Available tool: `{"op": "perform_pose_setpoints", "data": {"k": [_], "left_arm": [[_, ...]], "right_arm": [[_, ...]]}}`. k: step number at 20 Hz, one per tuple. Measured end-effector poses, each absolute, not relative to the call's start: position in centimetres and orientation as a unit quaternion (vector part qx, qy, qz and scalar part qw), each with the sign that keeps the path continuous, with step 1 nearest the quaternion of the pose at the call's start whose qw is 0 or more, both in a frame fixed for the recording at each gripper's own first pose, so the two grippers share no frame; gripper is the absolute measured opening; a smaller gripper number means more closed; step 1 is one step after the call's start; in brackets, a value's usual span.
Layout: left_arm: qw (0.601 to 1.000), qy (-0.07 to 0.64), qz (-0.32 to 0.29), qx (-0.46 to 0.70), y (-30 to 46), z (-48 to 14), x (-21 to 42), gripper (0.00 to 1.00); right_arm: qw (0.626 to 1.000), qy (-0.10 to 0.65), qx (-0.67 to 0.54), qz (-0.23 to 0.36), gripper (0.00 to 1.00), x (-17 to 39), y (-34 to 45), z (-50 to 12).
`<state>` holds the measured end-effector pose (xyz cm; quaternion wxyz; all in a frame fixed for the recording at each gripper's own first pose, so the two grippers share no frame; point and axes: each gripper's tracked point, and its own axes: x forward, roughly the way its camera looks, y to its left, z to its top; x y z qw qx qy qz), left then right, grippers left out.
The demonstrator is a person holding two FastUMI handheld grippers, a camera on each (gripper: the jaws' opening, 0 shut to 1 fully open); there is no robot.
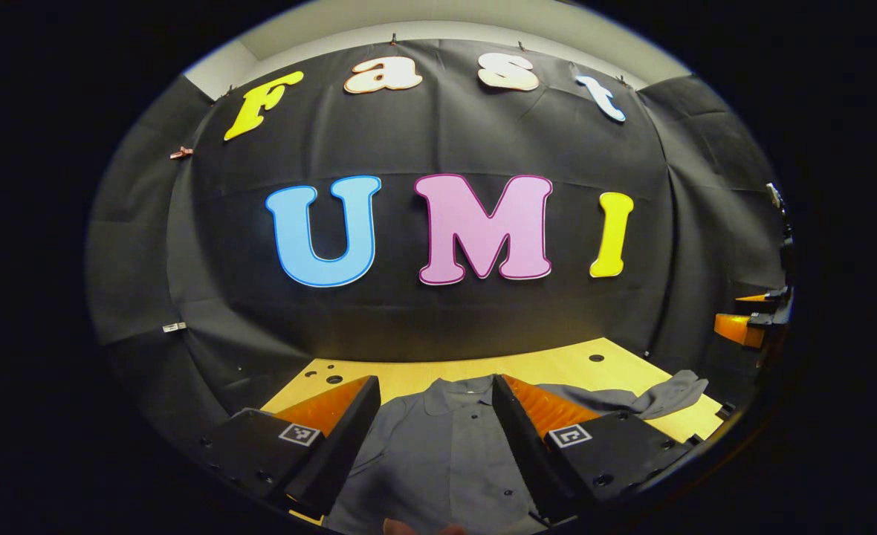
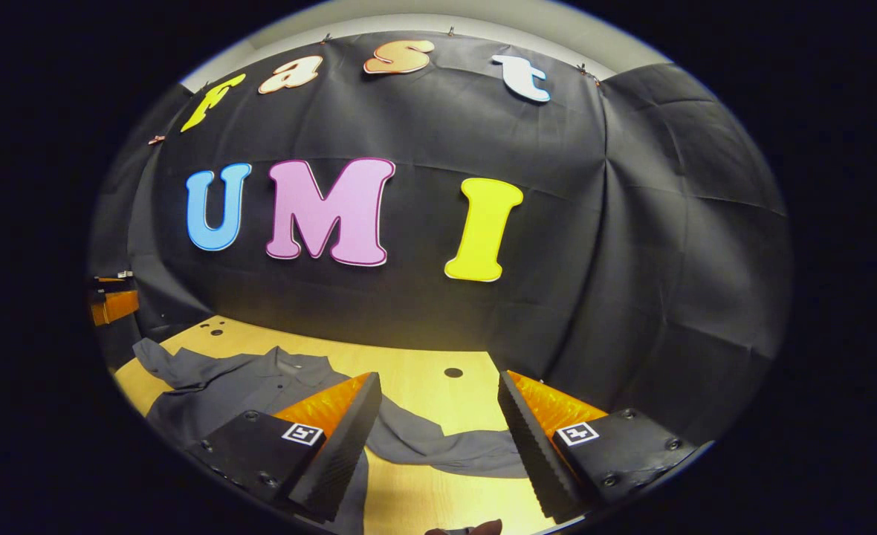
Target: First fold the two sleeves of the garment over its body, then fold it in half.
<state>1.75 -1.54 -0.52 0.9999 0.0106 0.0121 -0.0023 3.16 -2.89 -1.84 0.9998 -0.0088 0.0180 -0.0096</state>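
Tabletop: pale wood with a few dark round holes, set against the booth's black cloth wall, carrying the whole garment. Garment: grey collared shirt with a button placket, lying flat and face up on the tabletop, collar toward the wall; judged light, soft and limp, likely to drape and wrinkle when lifted, sliding easily on the smooth wood, not fragile. Right sleeve: spread outward across the wood, lying between the fingers of the right claw, not yet folded over the body; best pinched near the cuff or along its outer edge, so that the cloth trails over in one layer. Left sleeve: on the far side in the right gripper view, rumpled and also unfolded; a cuff pinch suits it too. Left claw: jaws wide apart, holding nothing, poised above the chest and collar of the shirt. Right claw: jaws wide apart, empty, above the right sleeve and bare wood. Task standing, judged: both sleeve folds and the halving remain to be done.
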Motion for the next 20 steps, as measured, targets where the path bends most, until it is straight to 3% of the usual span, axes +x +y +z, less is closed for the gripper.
{"op": "perform_pose_setpoints", "data": {"k": [6,20], "left_arm": [[0.999,0.035,0.007,0.0,-2.1,-1.9,1.5,0.96],[0.994,0.082,0.069,0.011,-3.6,-3.5,1.1,0.96]], "right_arm": [[0.996,0.08,-0.013,-0.034,0.98,7.4,-9.1,-7.1],[0.958,0.283,0.033,-0.025,0.98,16.1,-18.3,-29.0]]}}
